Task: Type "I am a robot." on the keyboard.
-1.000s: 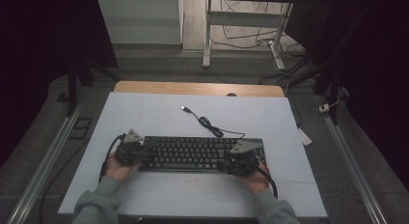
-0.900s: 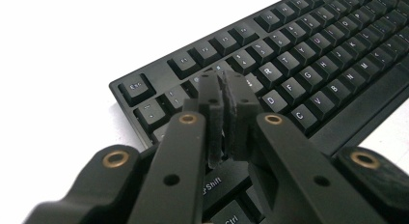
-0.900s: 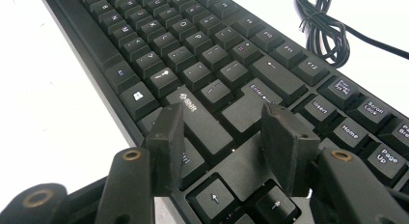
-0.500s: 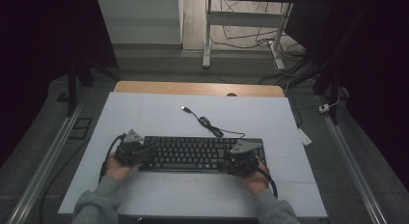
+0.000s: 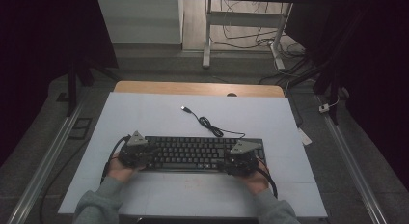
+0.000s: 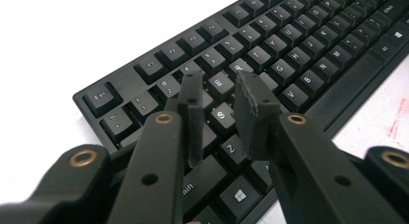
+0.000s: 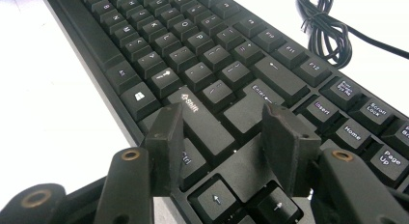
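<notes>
On the pale, white-topped tabletop (image 5: 144,113) a flat black plastic keyboard (image 5: 193,151) lies lengthwise near the person's edge, one set of tongs at each end. At its left end the left tongs (image 6: 219,96) hang over the Q, W, S and Z keys; their jaws have just been opening and now stand a narrow gap apart, nothing caught between them, though the pictures do not settle whether the tips touch the keycaps. At the right end the right tongs (image 7: 224,132) sit above the Shift and arrow keys, jaws moderately spread and empty. Behind the keyboard its black cable (image 5: 210,125) lies coiled, ending in a USB plug (image 5: 184,108).
</notes>
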Demonstrator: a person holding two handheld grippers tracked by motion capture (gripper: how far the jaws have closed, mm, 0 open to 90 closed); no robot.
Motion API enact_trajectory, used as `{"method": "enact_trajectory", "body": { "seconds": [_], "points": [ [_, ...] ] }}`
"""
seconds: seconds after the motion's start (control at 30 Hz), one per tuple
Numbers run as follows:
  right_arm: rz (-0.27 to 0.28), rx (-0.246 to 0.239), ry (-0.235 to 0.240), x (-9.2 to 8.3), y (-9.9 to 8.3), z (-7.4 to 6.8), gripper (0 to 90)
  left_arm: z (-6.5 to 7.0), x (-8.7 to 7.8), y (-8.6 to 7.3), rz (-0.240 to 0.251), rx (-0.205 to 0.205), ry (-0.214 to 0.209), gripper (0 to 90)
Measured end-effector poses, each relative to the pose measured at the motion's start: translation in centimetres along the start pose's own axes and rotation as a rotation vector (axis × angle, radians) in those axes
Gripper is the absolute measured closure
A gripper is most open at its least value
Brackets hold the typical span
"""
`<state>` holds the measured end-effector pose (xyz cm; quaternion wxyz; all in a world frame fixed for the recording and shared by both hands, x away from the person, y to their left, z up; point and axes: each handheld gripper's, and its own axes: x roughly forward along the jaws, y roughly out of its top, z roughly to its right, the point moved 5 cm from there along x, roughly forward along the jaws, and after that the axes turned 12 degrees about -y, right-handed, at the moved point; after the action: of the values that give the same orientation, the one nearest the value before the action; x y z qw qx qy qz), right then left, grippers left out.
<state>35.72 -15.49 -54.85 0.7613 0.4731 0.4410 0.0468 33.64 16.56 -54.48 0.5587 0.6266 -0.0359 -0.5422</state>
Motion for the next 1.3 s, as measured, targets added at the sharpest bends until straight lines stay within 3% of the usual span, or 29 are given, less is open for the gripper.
{"method": "enact_trajectory", "body": {
  "seconds": [0.73, 1.03, 1.3],
  "points": [
    [0.002, -0.001, -0.002, 0.0, 0.0, 0.0, 50.3, 1.0, 0.3, 0.4, 0.001, 0.017, -0.026, 64.5],
    [0.001, -0.003, -0.004, 0.0, 0.0, 0.0, 50.2, 2.2, 0.8, 0.7, -0.009, 0.031, -0.069, 61.6],
    [0.001, -0.002, -0.004, 0.0, 0.0, 0.0, 50.2, 3.8, 1.8, 0.8, -0.047, 0.064, -0.118, 57.7]
  ]
}}
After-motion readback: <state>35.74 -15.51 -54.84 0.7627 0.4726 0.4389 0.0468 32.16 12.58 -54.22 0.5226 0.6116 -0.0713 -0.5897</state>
